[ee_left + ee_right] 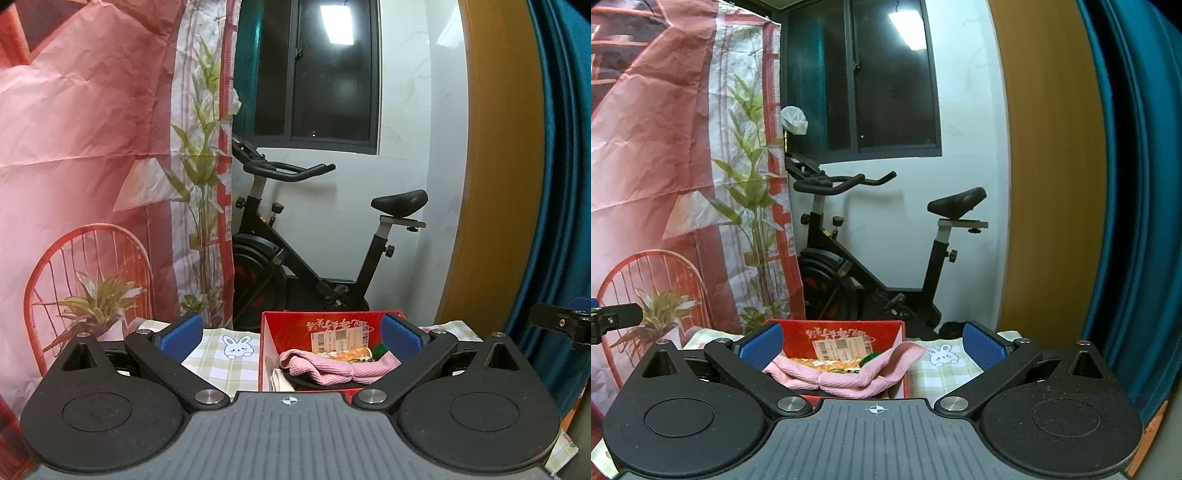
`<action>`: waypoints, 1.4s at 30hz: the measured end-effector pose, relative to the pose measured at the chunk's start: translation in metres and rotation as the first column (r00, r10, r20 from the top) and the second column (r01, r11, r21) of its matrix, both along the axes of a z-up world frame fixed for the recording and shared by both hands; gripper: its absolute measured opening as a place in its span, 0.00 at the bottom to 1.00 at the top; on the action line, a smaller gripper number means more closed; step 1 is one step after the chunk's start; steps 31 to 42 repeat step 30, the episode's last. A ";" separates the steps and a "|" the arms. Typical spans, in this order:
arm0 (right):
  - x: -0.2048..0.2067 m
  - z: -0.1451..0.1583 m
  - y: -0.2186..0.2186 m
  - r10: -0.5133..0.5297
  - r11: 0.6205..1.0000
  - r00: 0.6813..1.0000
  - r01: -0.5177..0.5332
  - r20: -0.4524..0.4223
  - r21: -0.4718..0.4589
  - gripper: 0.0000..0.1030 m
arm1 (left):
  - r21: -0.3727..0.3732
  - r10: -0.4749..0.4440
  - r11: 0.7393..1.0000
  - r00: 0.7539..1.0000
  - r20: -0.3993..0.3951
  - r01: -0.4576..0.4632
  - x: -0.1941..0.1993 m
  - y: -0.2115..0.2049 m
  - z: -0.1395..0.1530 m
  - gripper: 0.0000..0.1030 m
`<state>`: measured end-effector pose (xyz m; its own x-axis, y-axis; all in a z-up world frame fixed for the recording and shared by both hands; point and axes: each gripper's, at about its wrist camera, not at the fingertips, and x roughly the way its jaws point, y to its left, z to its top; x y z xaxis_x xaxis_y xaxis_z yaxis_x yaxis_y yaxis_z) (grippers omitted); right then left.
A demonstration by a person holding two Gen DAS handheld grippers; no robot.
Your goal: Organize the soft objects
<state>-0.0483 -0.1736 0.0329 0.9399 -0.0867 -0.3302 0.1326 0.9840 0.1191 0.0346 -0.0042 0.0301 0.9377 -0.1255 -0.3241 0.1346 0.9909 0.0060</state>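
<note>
Above the table edge, I hold both grippers level, pads spread wide and empty.

Between my left gripper (291, 338) pads and my right gripper (873, 343) pads sits the red box (273, 325) on the checked tablecloth (218, 354). A pink cloth (849, 376) lies inside with one end draped over the box's right wall, beside other soft items. I judge the packing nearly done; next I should tuck that loose end in, pinching gently so the box doesn't slide.

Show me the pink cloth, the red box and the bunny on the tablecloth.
pink cloth (849, 380), right wrist view, middle of its folded bulk.
red box (288, 325), left wrist view, inner back wall.
bunny (236, 347), left wrist view, its face.
</note>
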 end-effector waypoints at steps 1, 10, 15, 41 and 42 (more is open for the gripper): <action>0.000 0.000 0.000 -0.001 1.000 1.000 0.001 0.000 0.000 1.00 | 0.000 0.000 1.000 1.000 0.000 0.000 0.000 0.000 0.000 1.00; 0.000 0.001 -0.001 0.000 1.000 1.000 0.000 0.002 -0.010 1.00 | -0.003 0.006 1.000 1.000 -0.014 -0.006 0.000 0.003 -0.002 1.00; 0.000 0.002 -0.003 0.002 1.000 1.000 -0.002 0.004 -0.011 1.00 | -0.005 0.008 1.000 1.000 -0.018 -0.008 0.000 0.004 -0.002 1.00; 0.000 0.000 -0.005 0.004 1.000 1.000 -0.004 0.002 -0.012 1.00 | -0.020 0.001 1.000 1.000 -0.031 -0.002 0.001 0.007 -0.005 1.00; 0.000 0.000 -0.005 0.004 1.000 1.000 -0.004 0.002 -0.012 1.00 | -0.020 0.001 1.000 1.000 -0.031 -0.002 0.001 0.007 -0.005 1.00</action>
